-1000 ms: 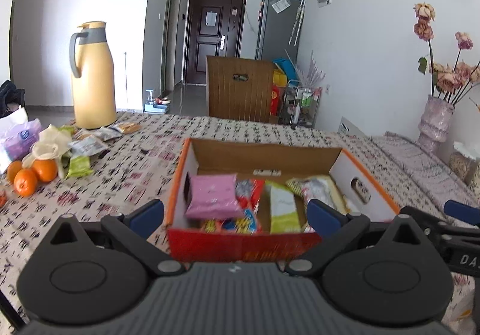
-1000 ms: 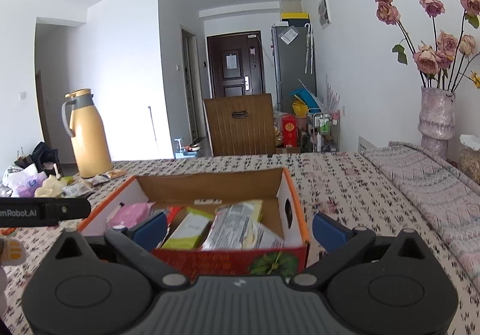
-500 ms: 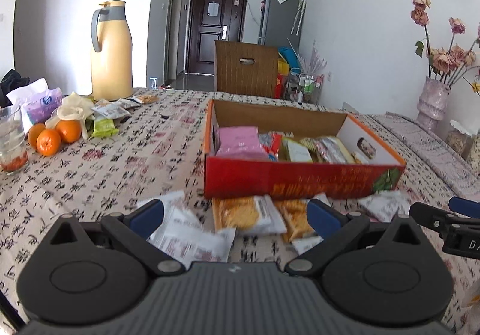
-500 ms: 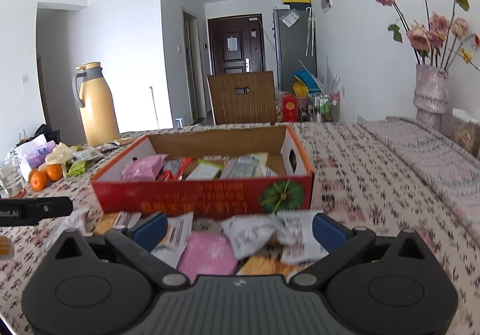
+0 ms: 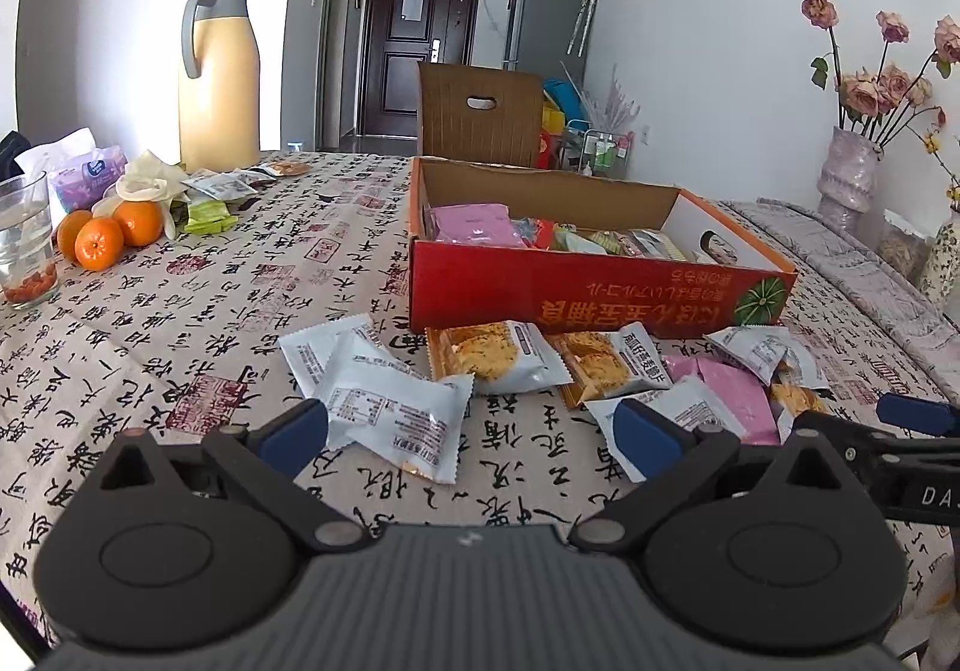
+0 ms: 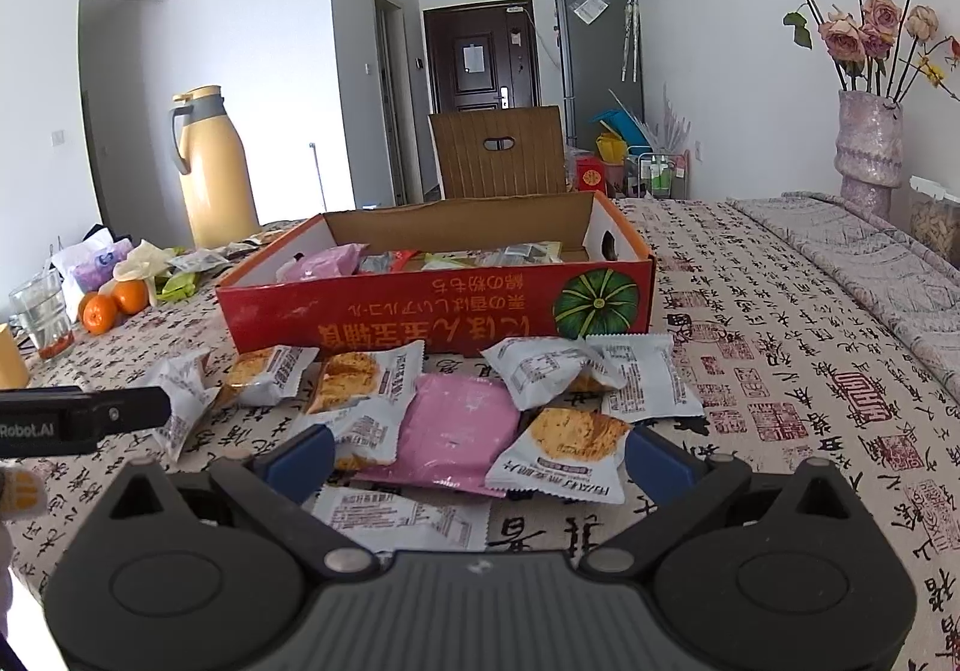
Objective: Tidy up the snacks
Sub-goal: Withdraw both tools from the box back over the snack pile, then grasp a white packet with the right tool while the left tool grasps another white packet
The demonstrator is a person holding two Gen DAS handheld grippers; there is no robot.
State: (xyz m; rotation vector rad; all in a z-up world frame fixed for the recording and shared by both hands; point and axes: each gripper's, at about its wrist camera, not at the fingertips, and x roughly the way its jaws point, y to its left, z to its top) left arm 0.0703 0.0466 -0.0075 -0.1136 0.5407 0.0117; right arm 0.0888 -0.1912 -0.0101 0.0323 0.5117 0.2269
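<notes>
Along the near edge of the table point(image 6: 810, 311), loose snack packets point(image 6: 462, 425) lie just before the red box point(image 6: 432, 305), already part-filled. Left gripper point(image 5: 468, 431) and right gripper point(image 6: 480, 461) hover, jaws wide, empty. Step looks like choosing 1 packet; next calls for lowering and closing.

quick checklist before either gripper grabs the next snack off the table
1. Left gripper open and empty: ok.
2. Right gripper open and empty: ok.
3. Target between the right gripper's fingers: ok, the pink packet lies there, though other packets overlap it.
4. Room in the red box: cannot tell, snacks already cover its visible floor.
5. Path to the box clear: ok, only loose packets lie in front of it.
6. Grippers apart from each other: ok.
</notes>
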